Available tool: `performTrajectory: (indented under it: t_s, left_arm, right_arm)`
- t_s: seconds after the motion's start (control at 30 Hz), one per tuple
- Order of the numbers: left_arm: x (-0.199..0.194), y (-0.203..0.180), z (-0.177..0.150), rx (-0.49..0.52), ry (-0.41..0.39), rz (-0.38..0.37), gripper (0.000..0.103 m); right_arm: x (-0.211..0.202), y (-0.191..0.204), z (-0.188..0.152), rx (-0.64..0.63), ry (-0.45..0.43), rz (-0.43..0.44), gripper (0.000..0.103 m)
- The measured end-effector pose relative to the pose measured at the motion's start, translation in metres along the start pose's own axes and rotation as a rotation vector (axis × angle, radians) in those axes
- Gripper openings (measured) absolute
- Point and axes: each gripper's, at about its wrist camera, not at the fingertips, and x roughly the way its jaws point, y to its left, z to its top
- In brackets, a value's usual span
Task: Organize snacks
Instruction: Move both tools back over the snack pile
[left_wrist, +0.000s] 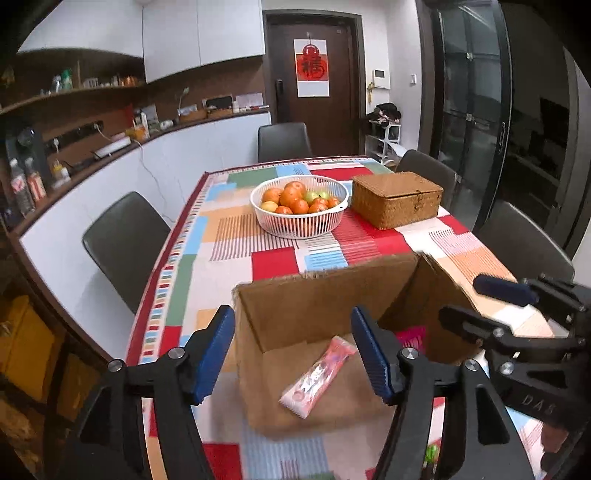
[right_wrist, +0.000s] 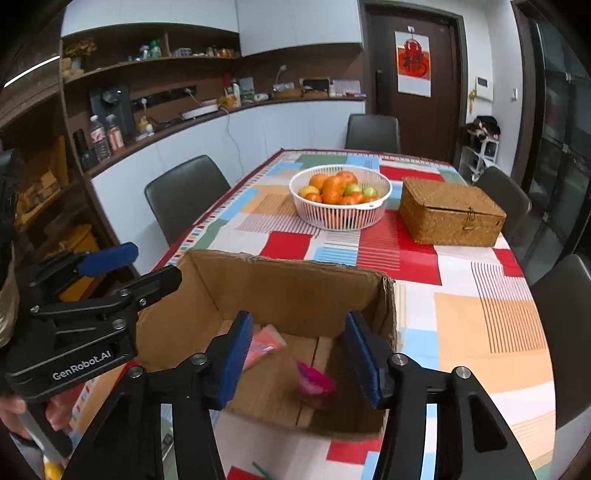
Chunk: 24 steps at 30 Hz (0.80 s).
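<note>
Both sets of jaws stand open and empty over the cardboard box (left_wrist: 325, 317), which fills the lower middle of each view on the patterned desk (left_wrist: 229, 236). The left gripper (left_wrist: 291, 354) hangs above the box's near left corner; the right gripper (right_wrist: 295, 360) hangs above its near right side, both tilted downward. Inside, a pink wrapped bar (left_wrist: 317, 376) lies flat on the box floor in the lower centre of the left view, and a small magenta packet (right_wrist: 316, 380) sits just right of it in the right view. To do the drop well, I'd judge each gripper should lift clear of the walls before swinging away, so neither snags the ragged rim.
</note>
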Motion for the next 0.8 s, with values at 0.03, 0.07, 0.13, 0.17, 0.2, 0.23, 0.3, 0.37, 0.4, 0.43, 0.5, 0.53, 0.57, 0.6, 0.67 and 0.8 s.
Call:
performTrajectory:
  t_s: [0.03, 0.07, 0.13, 0.17, 0.2, 0.23, 0.3, 0.37, 0.4, 0.43, 0.5, 0.53, 0.57, 0.6, 0.67, 0.8]
  left_arm:
    - [-0.008, -0.001, -0.004, 0.005, -0.009, -0.001, 0.066]
    - [-0.016, -0.002, -0.008, 0.009, -0.020, -0.008, 0.068]
    - [-0.035, -0.004, -0.019, 0.014, -0.036, -0.021, 0.069]
    - [-0.044, -0.005, -0.025, 0.011, -0.043, -0.029, 0.070]
    - [-0.054, -0.006, -0.032, 0.010, -0.049, -0.036, 0.071]
    - [-0.062, -0.008, -0.037, 0.012, -0.055, -0.043, 0.072]
    - [-0.078, -0.013, -0.051, 0.025, -0.060, -0.051, 0.074]
    - [-0.093, -0.019, -0.065, 0.046, -0.060, -0.056, 0.076]
    - [-0.097, -0.021, -0.070, 0.052, -0.058, -0.057, 0.078]
    - [-0.101, -0.023, -0.076, 0.057, -0.051, -0.061, 0.078]
    - [-0.109, -0.027, -0.089, 0.060, -0.034, -0.061, 0.078]
    - [-0.112, -0.028, -0.093, 0.060, -0.028, -0.061, 0.078]
    - [-0.115, -0.029, -0.099, 0.063, -0.016, -0.060, 0.078]
    - [-0.116, -0.029, -0.103, 0.062, -0.008, -0.059, 0.078]
    - [-0.120, -0.031, -0.113, 0.059, 0.010, -0.058, 0.079]
    - [-0.121, -0.036, -0.133, 0.047, 0.071, -0.073, 0.079]
  right_arm:
    - [-0.008, 0.002, -0.004, -0.003, -0.011, -0.004, 0.053]
    - [-0.017, 0.005, -0.009, -0.012, -0.028, -0.004, 0.053]
    - [-0.036, 0.010, -0.019, -0.026, -0.054, -0.014, 0.053]
    - [-0.044, 0.012, -0.023, -0.030, -0.064, -0.012, 0.053]
    - [-0.052, 0.014, -0.028, -0.038, -0.070, -0.009, 0.053]
    - [-0.062, 0.016, -0.036, -0.044, -0.076, -0.010, 0.053]
    - [-0.073, 0.018, -0.045, -0.050, -0.079, -0.006, 0.053]
    - [-0.086, 0.021, -0.059, -0.051, -0.080, 0.008, 0.053]
    - [-0.091, 0.023, -0.065, -0.054, -0.077, 0.019, 0.053]
    - [-0.094, 0.024, -0.071, -0.060, -0.070, 0.028, 0.053]
    - [-0.100, 0.026, -0.083, -0.058, -0.052, 0.048, 0.053]
    - [-0.101, 0.027, -0.088, -0.059, -0.041, 0.060, 0.053]
    - [-0.102, 0.027, -0.093, -0.059, -0.029, 0.066, 0.053]
    - [-0.103, 0.028, -0.098, -0.056, -0.022, 0.069, 0.053]
    - [-0.105, 0.029, -0.110, -0.054, 0.003, 0.079, 0.053]
    - [-0.103, 0.034, -0.132, -0.063, 0.068, 0.099, 0.053]
